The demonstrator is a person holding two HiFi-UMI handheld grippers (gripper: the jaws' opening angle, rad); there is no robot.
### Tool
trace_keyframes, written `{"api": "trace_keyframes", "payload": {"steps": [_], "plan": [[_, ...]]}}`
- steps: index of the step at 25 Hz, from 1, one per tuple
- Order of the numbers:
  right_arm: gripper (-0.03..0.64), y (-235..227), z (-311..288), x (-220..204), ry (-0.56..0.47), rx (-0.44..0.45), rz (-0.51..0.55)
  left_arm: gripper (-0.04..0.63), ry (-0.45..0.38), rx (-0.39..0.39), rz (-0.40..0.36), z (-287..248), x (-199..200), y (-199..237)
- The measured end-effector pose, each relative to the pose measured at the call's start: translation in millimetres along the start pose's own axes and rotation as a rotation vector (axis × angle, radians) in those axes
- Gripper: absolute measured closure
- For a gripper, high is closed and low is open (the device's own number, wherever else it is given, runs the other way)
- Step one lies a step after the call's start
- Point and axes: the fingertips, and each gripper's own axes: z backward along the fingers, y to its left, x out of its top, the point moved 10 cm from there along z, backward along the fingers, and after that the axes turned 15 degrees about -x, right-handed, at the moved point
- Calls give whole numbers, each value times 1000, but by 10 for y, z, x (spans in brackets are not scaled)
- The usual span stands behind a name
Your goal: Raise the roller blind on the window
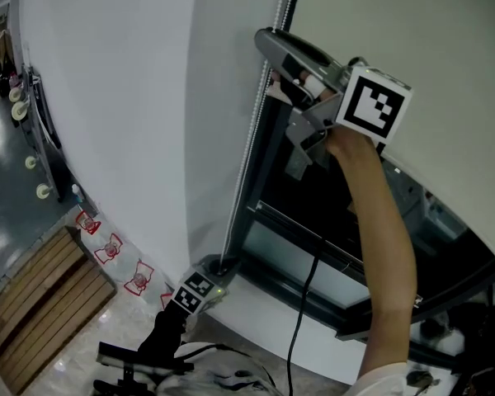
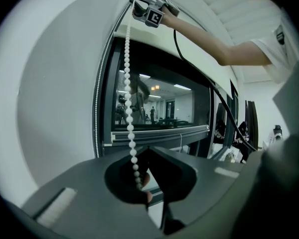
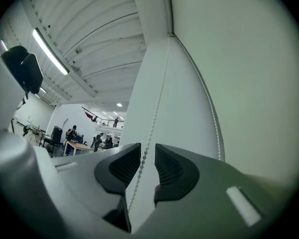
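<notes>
A white bead chain (image 1: 246, 163) hangs along the dark window frame (image 1: 268, 213), beside the white wall. The pale roller blind (image 1: 429, 31) covers the upper part of the window, and dark glass (image 2: 159, 103) shows below it. My left gripper (image 1: 221, 266) is low down at the chain's foot, shut on the bead chain (image 2: 129, 93). My right gripper (image 1: 272, 63) is held high on an outstretched arm, near the top of the chain. In the right gripper view the right gripper (image 3: 147, 166) is open; the bead chain (image 3: 154, 118) runs through the gap, touching neither pad.
A black cable (image 1: 301, 304) hangs from the right gripper across the sill. A slatted wooden platform (image 1: 41, 304) and red floor marks (image 1: 107, 247) lie at the lower left. A second chain strand (image 3: 213, 113) runs along the blind's edge. A ceiling light (image 3: 50, 51) is overhead.
</notes>
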Motion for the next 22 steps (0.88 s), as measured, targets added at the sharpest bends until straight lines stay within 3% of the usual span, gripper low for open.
{"api": "trace_keyframes", "payload": {"steps": [7,11,22], "plan": [[538,-32,-75,275,-46,0,-22,597,-3,4,4,1,17,17],[595,-14,-68,323,-67,5,-26,597,-5,7,3,9,16,27],[603,61,72,269,-99,22,-75,597,-4,19,7,48,-9,45]]}}
